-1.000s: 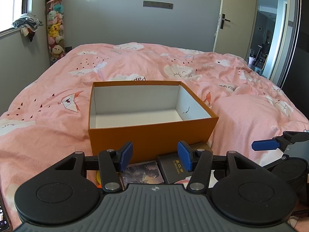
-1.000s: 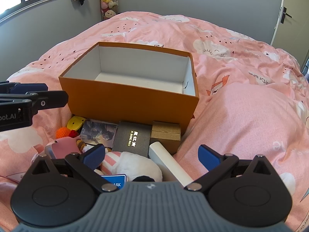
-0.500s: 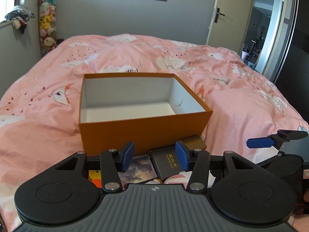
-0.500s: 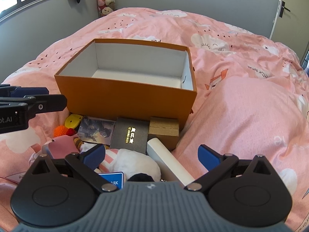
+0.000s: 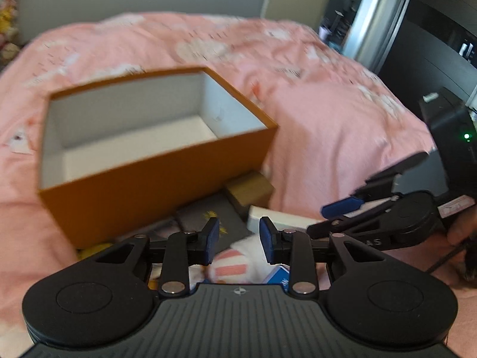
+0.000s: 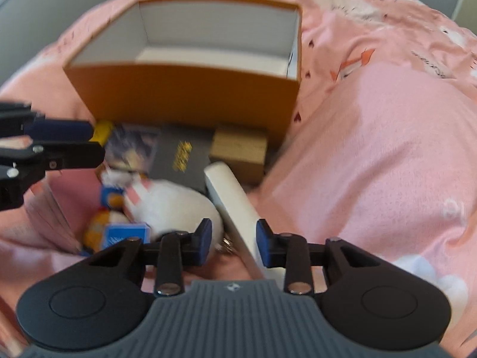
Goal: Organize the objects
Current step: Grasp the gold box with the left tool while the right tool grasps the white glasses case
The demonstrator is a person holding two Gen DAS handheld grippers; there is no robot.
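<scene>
An orange box (image 5: 149, 185) (image 6: 184, 95) with a bare white inside stands on the pink bed. In front of it lies a pile: a black box with gold lettering (image 6: 182, 158), a small brown carton (image 6: 238, 146), a long white box (image 6: 229, 191), a white plush with pink stripes (image 6: 173, 203) and a blue card (image 6: 125, 232). My left gripper (image 5: 238, 240) hovers over the plush (image 5: 235, 265) and black box (image 5: 214, 214), jaws closing, nothing pressed. My right gripper (image 6: 234, 243) is closing with the white box between its fingers, without clear contact on both sides.
A raised hump of pink duvet (image 6: 387, 149) lies right of the pile. A picture card (image 6: 131, 146) and a yellow item (image 6: 103, 131) lie at the pile's left. A person's hand (image 5: 460, 232) holds the right gripper. A doorway and dark cabinet stand behind.
Both grippers have tipped downward and come closer to the pile. Both pairs of jaws have narrowed, the right one much more. The white box now lies between the right fingers.
</scene>
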